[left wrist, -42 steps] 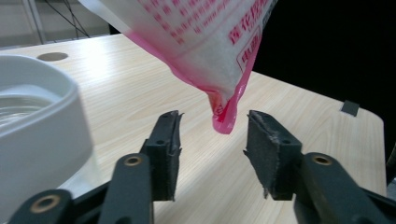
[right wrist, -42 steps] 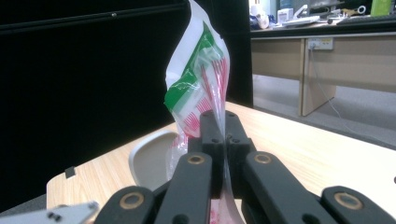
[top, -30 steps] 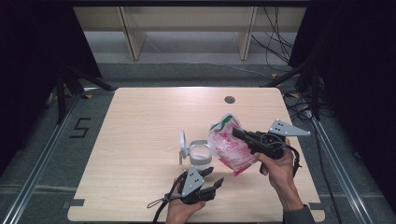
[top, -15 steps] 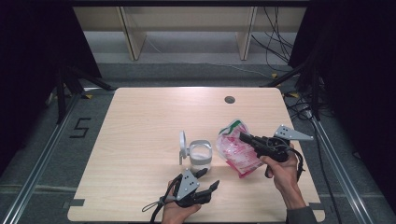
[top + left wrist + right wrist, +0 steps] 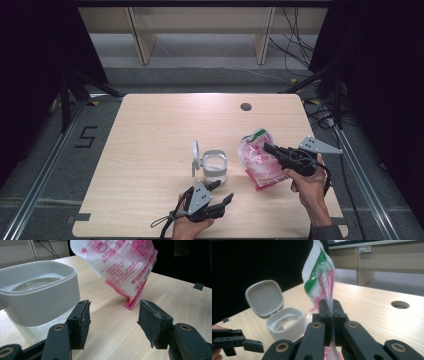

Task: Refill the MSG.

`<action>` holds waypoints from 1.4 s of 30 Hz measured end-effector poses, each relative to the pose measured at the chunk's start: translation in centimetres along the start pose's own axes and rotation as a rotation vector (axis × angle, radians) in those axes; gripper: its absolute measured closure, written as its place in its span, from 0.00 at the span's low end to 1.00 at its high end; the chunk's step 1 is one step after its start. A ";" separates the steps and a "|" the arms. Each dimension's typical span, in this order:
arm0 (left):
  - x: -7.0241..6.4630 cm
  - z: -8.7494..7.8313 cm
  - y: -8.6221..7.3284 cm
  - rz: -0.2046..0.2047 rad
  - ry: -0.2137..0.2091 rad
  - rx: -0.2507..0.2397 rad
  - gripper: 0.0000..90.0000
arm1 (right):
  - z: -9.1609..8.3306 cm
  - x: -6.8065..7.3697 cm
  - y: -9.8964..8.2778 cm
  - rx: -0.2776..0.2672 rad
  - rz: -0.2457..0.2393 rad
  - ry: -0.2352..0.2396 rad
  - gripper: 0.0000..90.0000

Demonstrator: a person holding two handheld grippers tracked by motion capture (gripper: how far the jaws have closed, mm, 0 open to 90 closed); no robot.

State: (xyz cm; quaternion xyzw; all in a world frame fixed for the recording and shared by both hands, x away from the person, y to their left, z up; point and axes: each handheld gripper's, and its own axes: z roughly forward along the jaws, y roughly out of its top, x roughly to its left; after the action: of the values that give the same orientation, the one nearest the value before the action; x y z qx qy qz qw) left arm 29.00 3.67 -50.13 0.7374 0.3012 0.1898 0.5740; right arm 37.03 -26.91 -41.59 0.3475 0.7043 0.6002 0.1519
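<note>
Right gripper (image 5: 267, 148) pinches the upper film of the pink-and-white bag (image 5: 257, 161), jaws pressed together on the plastic; in the right gripper view the film runs up between the jaws and the bag's lower part is cut off behind them. Bag hangs tilted, its bottom corner touching the table (image 5: 150, 130) at about 3 o'clock from the grey container (image 5: 215, 166). Print on the bag is too blurred to read; contents look white and granular, cannot say more. Container stands near table centre, hinged lid (image 5: 196, 157) upright at its 9 o'clock side; the inside is glossy, so cannot tell whether it holds anything. Left gripper (image 5: 221, 193) sits at 6 o'clock from the container, jaws spread, having just been opening, nothing between the pads; in the left gripper view the container wall lies just beside the left jaw, touching or not unclear. Left hand (image 5: 187, 229) is partly cut off by the frame's bottom edge.
</note>
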 end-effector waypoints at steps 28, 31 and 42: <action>1.1 -1.3 0.4 -0.004 0.040 -0.002 0.43 | -1.4 -1.0 -0.6 0.069 -0.113 -0.230 1.00; 1.1 -1.3 0.4 -0.017 0.045 -0.004 0.43 | -1.6 -1.4 -0.8 0.065 -0.115 -0.237 1.00; 1.2 -1.3 0.3 -0.021 0.049 -0.015 0.44 | -2.0 -2.0 -1.5 0.097 -0.099 -0.270 1.00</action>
State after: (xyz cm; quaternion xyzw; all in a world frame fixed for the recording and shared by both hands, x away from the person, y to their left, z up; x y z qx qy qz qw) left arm 29.16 5.43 -49.58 0.7250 0.3213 0.2041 0.5739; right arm 36.72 -29.74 -42.92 0.3966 0.7220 0.5050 0.2576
